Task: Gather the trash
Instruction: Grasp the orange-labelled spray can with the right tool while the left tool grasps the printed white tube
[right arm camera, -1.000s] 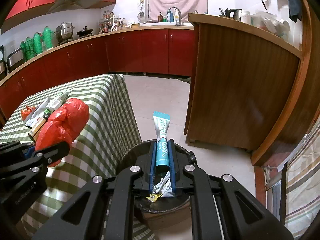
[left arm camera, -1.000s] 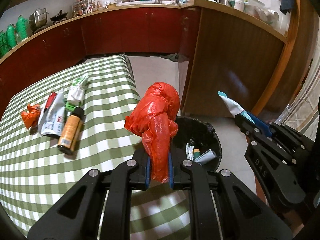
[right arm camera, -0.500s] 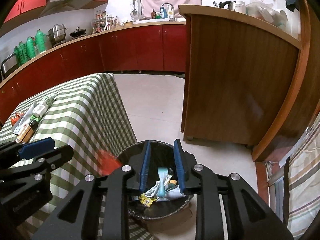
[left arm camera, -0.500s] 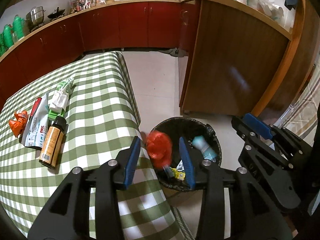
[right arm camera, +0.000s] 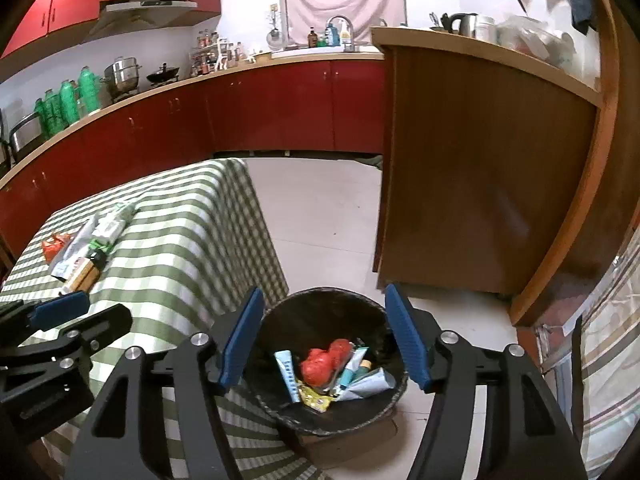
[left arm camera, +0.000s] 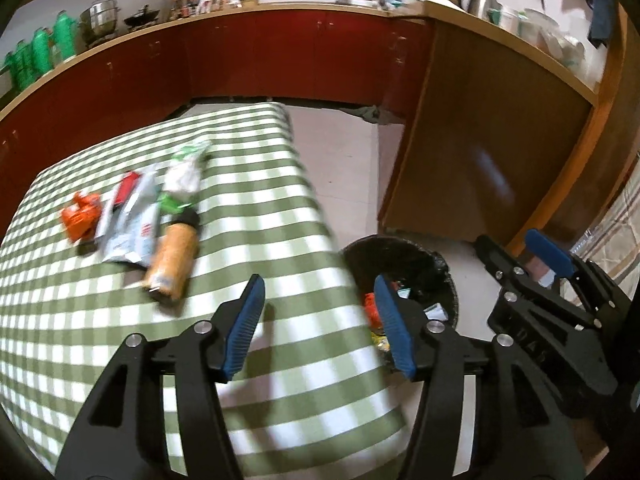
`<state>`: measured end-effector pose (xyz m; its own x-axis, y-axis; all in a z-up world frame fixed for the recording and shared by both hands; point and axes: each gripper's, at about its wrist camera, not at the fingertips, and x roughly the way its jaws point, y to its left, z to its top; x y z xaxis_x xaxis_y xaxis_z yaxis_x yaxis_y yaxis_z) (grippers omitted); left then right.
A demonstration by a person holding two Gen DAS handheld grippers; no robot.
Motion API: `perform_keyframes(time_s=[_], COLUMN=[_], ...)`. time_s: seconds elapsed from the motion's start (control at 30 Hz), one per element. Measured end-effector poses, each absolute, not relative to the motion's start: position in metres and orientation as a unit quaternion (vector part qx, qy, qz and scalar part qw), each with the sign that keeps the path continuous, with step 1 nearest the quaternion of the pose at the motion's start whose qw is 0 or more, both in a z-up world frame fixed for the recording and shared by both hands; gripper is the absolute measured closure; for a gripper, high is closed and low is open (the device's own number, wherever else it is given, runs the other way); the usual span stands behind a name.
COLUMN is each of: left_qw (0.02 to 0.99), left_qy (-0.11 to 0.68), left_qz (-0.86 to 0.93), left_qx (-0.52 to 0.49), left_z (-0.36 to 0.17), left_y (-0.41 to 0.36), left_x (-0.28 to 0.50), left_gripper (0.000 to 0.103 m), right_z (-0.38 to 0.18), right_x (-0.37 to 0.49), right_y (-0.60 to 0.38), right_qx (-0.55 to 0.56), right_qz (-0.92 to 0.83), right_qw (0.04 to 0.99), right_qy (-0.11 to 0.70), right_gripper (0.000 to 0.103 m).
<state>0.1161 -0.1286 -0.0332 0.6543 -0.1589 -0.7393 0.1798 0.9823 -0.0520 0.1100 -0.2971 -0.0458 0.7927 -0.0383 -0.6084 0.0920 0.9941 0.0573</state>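
On the far left of the checked table (left arm camera: 120, 352), what is left to collect lies in one tight cluster: an orange scrap (left arm camera: 82, 216), then a white-and-red wrapper (left arm camera: 128, 224), then a white-and-green packet (left arm camera: 182, 178) with an amber bottle (left arm camera: 172, 258) lying on its side just below it, black cap pointing away from you. They touch or overlap, and the left wrist view is blurred, so you cannot read their edges finely from there; use the right wrist view to check the layout.

Your left gripper (left arm camera: 318, 320) hangs above the table's near right corner with its blue pads spread wide and nothing between them. It is the closer tool to the cluster, so it looks the natural one to reach with. The bottle is the nearest piece and probably the firmest. Come down across its body, not along it, since a round bottle is likely to roll if you pinch near an end. Keep the pads clear of the wrapper beside it so you lift one thing at a time.

Further right, the black bin (right arm camera: 280, 400) stands on the floor against the table's side. It holds a red bag (right arm camera: 324, 360), a blue-and-white tube (right arm camera: 288, 374) and other scraps.

Your right gripper (right arm camera: 324, 334) hovers directly over the bin, fingers equally parted and empty. Swing it back across the table edge for the wrappers; thin foil will likely need a low, flat approach.
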Motion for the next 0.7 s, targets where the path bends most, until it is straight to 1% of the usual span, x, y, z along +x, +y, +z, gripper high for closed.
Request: perform_keyframes(time_s=[0.17,0.7], left_qw=[0.914,0.917], left_qy=[0.402,0.394], left_qz=[-0.064,0.045], left_qx=[0.001,-0.036], left_z=[-0.029,-0.02], left_y=[-0.09,0.044], left_x=[0.107,0.092], left_gripper=[0.044,0.041], right_z=[-0.039,-0.026], right_x=[0.112,0.129], right_y=[-0.268,-0.159], right_qx=[0.034,0.001], right_qz=[-0.004,0.063], right_qw=[0.946,0.941], right_qy=[0.323,0.333], right_gripper=[0.037,0.037])
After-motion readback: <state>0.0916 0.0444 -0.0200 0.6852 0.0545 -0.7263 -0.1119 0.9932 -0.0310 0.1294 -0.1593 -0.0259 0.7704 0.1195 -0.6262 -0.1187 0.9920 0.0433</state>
